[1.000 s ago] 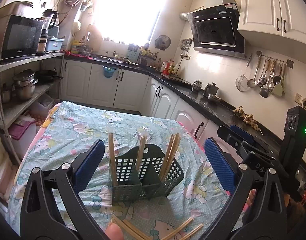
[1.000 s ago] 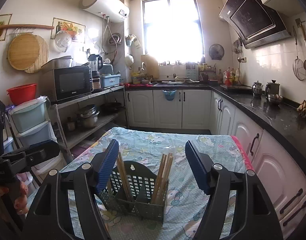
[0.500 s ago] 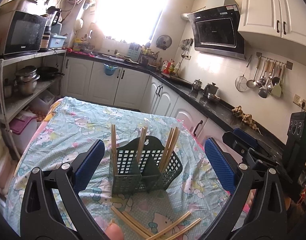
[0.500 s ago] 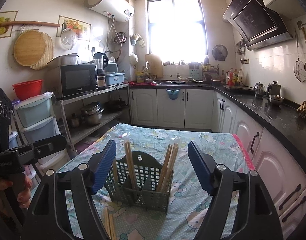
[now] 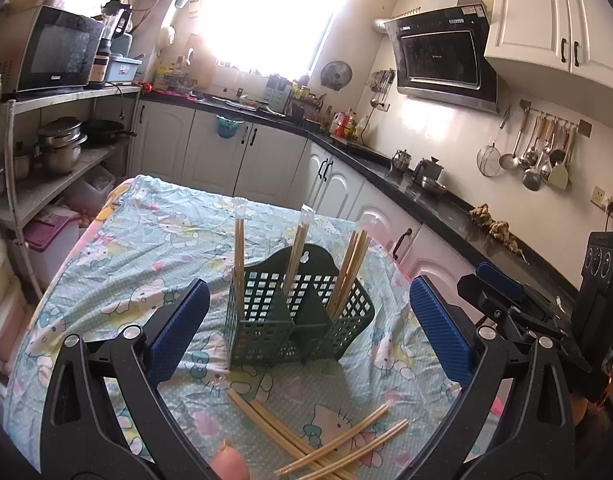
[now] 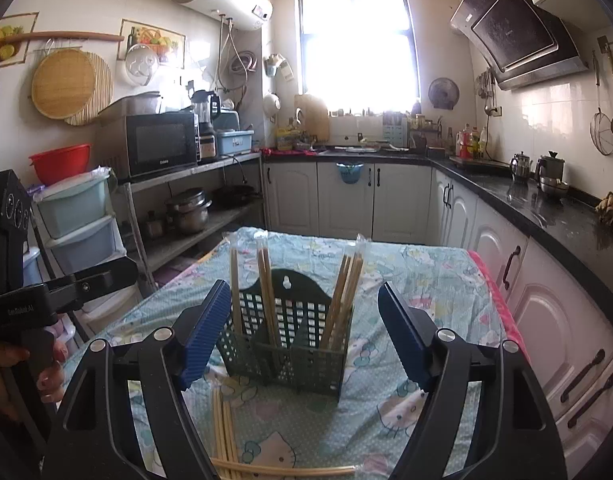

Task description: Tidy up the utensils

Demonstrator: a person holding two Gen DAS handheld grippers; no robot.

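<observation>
both grippers hover over the cloth-covered worktop (image 5: 106, 264), jaws spread wide and grasping nothing; the right gripper's (image 6: 304, 334) jaws have just been opening, with only air between the pads. the green utensil basket (image 5: 296, 320) stands upright near the middle of the worktop, wrapped chopstick pairs already leaning in three of its compartments, while the loose chopsticks (image 5: 326, 440) lie crossed on the cloth just in front of it. the step in hand looks like reaching down for one loose pair. to do it well, i'd pick a pair lying on top of the pile, line the left gripper (image 5: 306, 336) across its length rather than along it, and pinch near the middle so it doesn't swing, then tip it upright before lowering it into a compartment. the near ends of the loose pile are cut off by the frame edge and partly hidden behind the gripper arms, so how many remain can't be counted; a fingertip (image 5: 228, 462) covers part of the lower edge.
</observation>
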